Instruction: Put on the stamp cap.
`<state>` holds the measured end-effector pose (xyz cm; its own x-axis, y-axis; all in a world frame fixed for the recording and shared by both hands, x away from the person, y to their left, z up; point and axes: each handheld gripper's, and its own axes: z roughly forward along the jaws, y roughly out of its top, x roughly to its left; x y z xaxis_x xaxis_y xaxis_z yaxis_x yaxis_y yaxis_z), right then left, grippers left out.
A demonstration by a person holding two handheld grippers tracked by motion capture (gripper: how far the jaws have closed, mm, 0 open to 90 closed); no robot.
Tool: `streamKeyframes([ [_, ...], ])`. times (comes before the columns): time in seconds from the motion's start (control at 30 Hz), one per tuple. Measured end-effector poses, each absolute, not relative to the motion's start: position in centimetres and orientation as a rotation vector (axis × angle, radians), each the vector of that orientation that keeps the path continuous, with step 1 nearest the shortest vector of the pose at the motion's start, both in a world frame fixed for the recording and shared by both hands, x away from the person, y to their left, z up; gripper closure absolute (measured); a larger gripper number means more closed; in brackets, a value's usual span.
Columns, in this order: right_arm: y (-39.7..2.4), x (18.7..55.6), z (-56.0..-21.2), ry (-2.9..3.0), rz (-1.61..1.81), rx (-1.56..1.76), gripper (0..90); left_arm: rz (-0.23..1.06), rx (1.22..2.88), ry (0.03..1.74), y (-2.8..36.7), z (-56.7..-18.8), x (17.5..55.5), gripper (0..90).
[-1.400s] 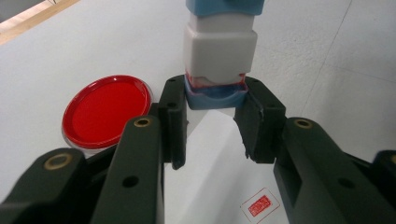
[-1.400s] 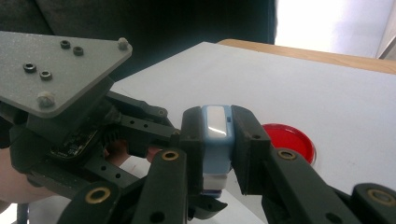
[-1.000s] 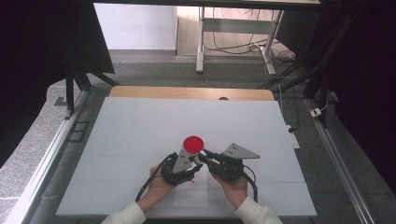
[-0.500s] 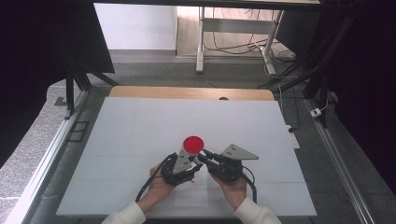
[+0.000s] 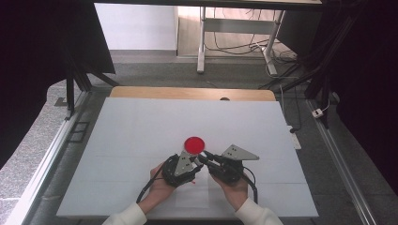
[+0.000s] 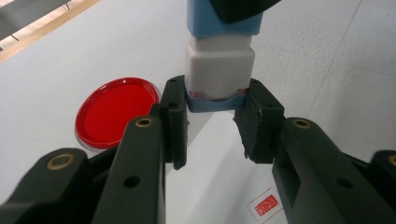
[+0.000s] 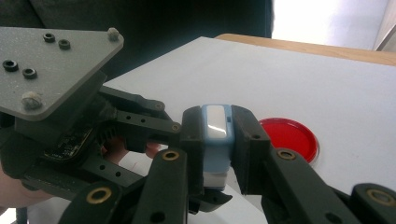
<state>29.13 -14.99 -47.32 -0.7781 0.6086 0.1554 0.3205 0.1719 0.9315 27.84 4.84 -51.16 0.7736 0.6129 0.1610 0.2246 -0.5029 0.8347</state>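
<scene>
A small stamp with a white body (image 6: 219, 65) and blue ends hangs between both grippers, just above the table. My left gripper (image 6: 215, 112) is shut on its lower blue end (image 6: 215, 103). My right gripper (image 7: 215, 144) is shut on the upper blue part of the stamp (image 7: 215, 135). In the high view the two grippers meet tip to tip, left (image 5: 193, 160) and right (image 5: 204, 157), near the table's front. A round red ink pad (image 5: 194, 144) lies flat on the table just beyond the jaws, also seen as a red ink pad (image 6: 116, 109) left of the stamp.
A white sheet of paper (image 5: 192, 194) lies under the hands, and it carries a red stamp print (image 6: 264, 205). The white table top (image 5: 141, 122) stretches wide to the left, right and far side. A wooden edge (image 5: 187, 93) runs along the back.
</scene>
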Motion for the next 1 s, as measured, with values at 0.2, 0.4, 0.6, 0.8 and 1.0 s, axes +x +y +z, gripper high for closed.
streamKeyframes([
  [0.2,-15.02,29.15,-47.38,2.206,1.649,0.91,74.9,0.576,2.089,0.618,4.81,-51.14,27.69,64.8],
  [0.4,-15.09,29.18,-47.41,2.209,1.662,0.921,75.0,0.585,2.082,0.613,4.8,-51.05,27.55,64.8],
  [0.6,-15.09,29.22,-47.53,2.215,1.663,0.925,75.0,0.597,2.083,0.607,4.79,-51.0,27.45,64.8],
  [0.8,-15.08,29.21,-47.58,2.219,1.664,0.928,75.1,0.604,2.083,0.604,4.81,-50.97,27.41,64.8],
  [1.0,-15.08,29.2,-47.69,2.222,1.666,0.933,75.2,0.602,2.074,0.608,4.9,-50.93,27.4,64.8],
])
